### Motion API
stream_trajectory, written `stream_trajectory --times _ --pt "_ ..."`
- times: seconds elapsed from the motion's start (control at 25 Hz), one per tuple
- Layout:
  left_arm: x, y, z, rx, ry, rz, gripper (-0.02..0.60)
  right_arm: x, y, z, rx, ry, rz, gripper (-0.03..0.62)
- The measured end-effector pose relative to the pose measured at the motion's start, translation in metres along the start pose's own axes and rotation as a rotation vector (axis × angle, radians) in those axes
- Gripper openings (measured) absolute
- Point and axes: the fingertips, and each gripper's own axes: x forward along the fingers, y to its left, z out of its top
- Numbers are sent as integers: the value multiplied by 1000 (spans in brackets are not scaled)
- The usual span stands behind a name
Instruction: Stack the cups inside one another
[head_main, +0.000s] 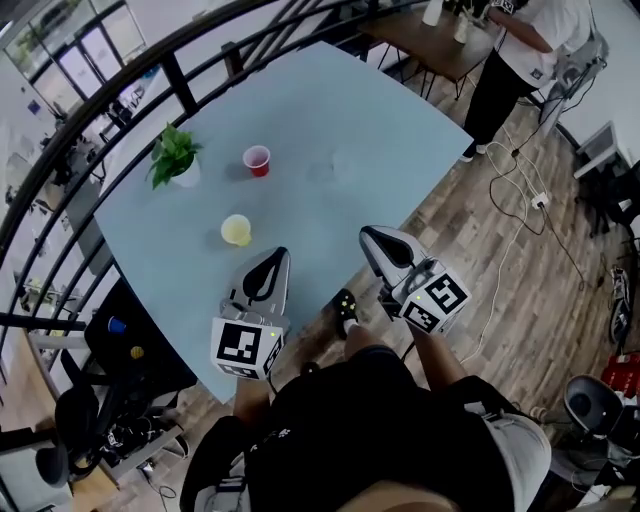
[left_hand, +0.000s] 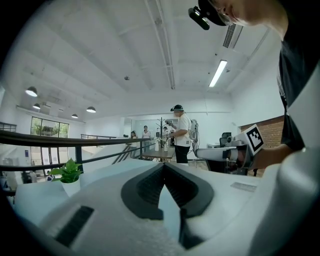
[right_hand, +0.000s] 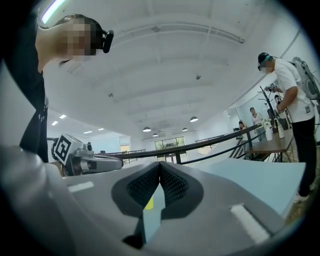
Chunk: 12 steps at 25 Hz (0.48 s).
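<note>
Pale blue counter (head_main: 400, 120) by black railing (head_main: 180, 75). Red plastic cup (head_main: 257, 160) near small potted plant (head_main: 175, 157). Yellow plastic cup (head_main: 236, 230) nearer me, apart from red one. My left tool (head_main: 276, 256) and right tool (head_main: 369, 238) at counter's near edge, both clenched, nothing between jaws.

We can read no words, numbers or brand names anywhere. The only signs are black-and-white square markers on the cube (head_main: 245, 347) of the left gripper (head_main: 275, 258) and the cube (head_main: 433, 300) of the right gripper (head_main: 372, 238).
</note>
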Motion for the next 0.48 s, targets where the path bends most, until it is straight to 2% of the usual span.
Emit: stream_trajectory --times 0.48 --pt "42 26 3 -23 5 68 2 35 -58 3 -4 15 23 2"
